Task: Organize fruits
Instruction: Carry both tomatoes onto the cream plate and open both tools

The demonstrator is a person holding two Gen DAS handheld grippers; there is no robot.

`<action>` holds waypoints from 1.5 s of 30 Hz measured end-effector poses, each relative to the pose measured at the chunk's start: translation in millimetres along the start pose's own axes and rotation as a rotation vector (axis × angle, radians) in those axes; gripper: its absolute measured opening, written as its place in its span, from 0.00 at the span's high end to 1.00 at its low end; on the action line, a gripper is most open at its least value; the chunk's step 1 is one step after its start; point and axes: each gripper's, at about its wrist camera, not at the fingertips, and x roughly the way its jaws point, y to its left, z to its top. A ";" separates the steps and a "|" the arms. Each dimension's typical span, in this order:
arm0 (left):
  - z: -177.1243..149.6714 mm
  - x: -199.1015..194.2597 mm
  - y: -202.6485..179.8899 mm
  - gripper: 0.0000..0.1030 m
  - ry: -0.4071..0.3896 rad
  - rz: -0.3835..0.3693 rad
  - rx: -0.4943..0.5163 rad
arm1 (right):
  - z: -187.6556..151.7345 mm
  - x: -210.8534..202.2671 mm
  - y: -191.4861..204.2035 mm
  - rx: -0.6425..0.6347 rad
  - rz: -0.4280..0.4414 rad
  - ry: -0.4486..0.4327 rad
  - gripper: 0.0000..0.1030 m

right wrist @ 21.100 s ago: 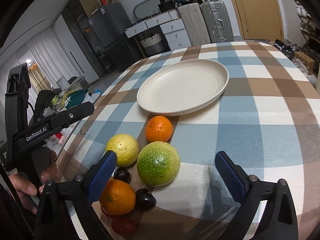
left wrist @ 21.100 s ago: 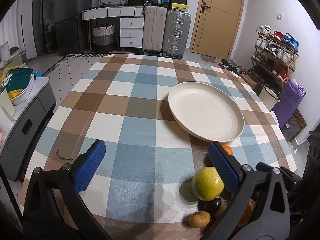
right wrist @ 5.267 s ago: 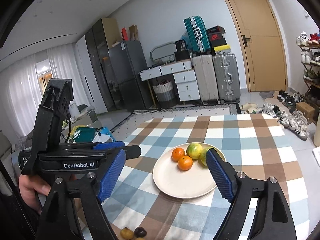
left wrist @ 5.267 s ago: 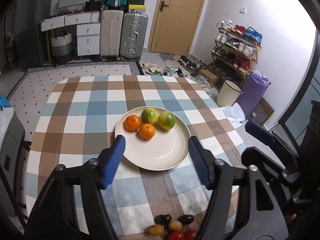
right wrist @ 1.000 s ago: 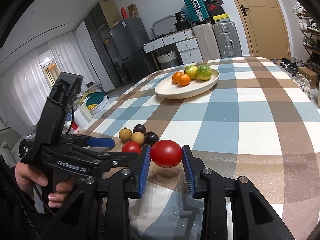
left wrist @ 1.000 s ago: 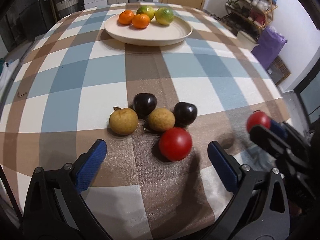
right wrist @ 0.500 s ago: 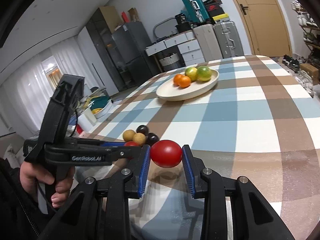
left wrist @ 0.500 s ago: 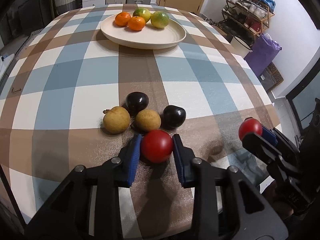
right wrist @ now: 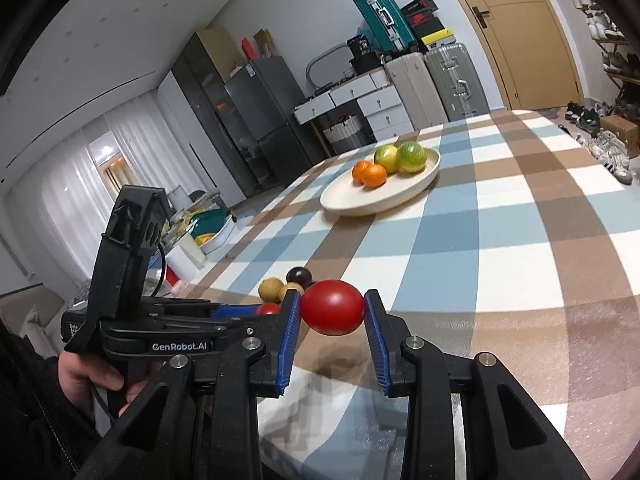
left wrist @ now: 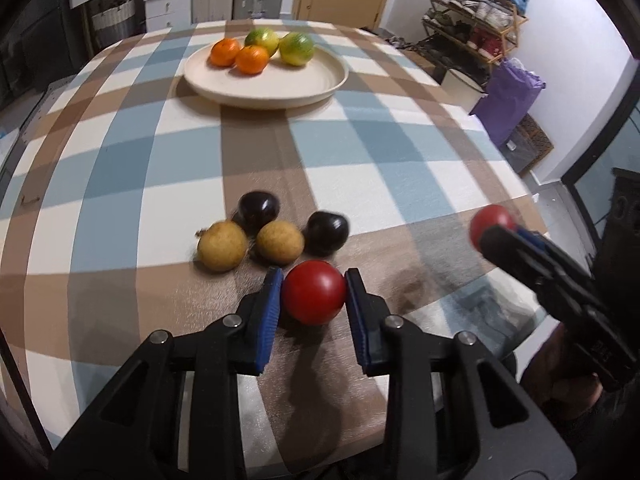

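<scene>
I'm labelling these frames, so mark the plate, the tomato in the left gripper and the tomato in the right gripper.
plate point(left wrist: 320, 87): left wrist view, bare front rim.
left gripper's tomato point(left wrist: 314, 293): left wrist view, middle of its skin.
right gripper's tomato point(right wrist: 332, 313): right wrist view, middle of its skin.

A tablecloth point(left wrist: 168, 152) checked in blue, brown and white was shown. A cream plate point(left wrist: 280, 92) bore two orange and two green-yellow fruits; red tomatoes point(left wrist: 314, 298) were gripped by blue pads point(left wrist: 269, 312).
</scene>
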 end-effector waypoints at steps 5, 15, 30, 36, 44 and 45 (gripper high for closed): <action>16.2 -12.3 1.1 0.72 -0.026 -0.055 0.003 | 7.0 6.4 -7.3 0.047 -0.013 0.019 0.69; 69.8 -8.4 31.7 0.72 -0.059 -0.088 -0.032 | 53.9 23.7 -7.6 0.044 0.008 0.014 0.69; 180.6 29.0 89.8 0.72 -0.089 -0.066 -0.083 | 131.1 93.0 -14.5 0.011 -0.001 0.076 0.69; 208.0 56.4 106.4 0.72 -0.070 -0.063 -0.089 | 151.8 134.0 -16.6 -0.004 -0.017 0.110 0.69; 223.8 92.7 119.1 0.72 -0.028 -0.086 -0.097 | 156.5 180.9 -27.8 -0.026 -0.075 0.180 0.69; 225.0 95.4 119.6 0.72 -0.030 -0.086 -0.096 | 156.5 184.5 -29.3 -0.025 -0.082 0.185 0.69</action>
